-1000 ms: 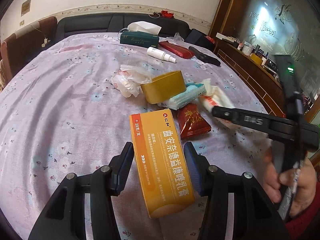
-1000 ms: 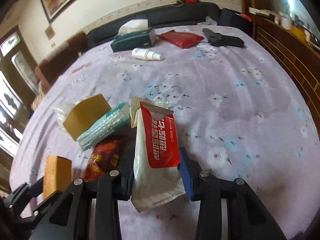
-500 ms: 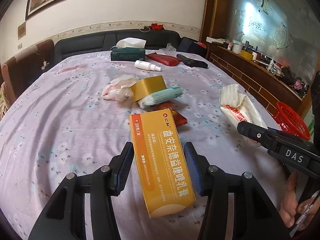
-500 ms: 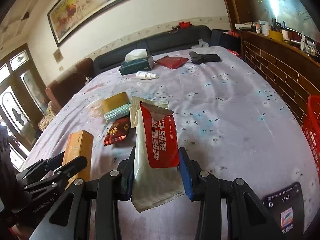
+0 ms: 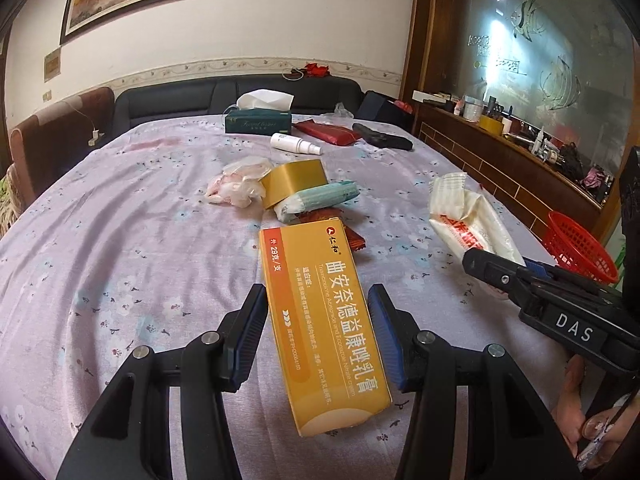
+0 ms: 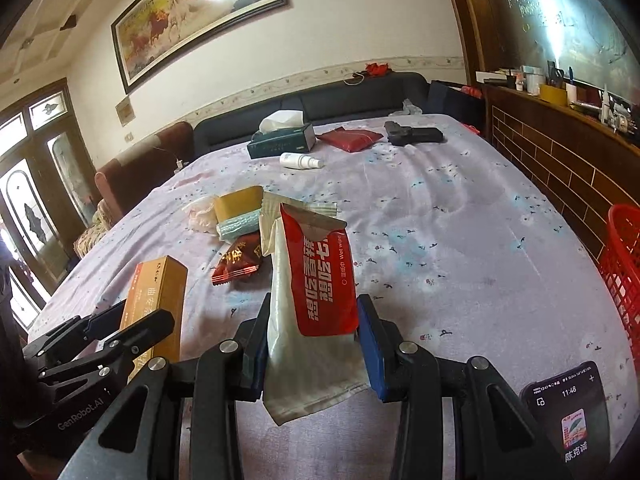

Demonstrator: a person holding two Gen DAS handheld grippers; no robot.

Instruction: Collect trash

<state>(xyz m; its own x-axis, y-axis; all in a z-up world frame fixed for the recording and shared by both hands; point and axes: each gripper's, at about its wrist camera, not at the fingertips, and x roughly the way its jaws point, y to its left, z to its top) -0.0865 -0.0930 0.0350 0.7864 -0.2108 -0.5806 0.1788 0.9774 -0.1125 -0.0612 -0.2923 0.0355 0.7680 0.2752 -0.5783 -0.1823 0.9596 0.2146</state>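
Two grippers are each pinching trash above the bed: the left gripper (image 5: 318, 330) an orange box (image 5: 320, 320), the right gripper (image 6: 310, 342) a wipes packet (image 6: 316, 292). Wrappers (image 5: 280, 194) are lying ahead; a red basket (image 6: 624, 276) is sitting past the right edge.

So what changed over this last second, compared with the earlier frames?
Both grippers drew back from the trash pile toward the table's near edge, bringing the red basket into view at the right. The left gripper kept its grip on the orange box; the right gripper kept the wet-wipe packet. Nothing was released. The gold box, tissue pack and red snack wrapper stayed put.
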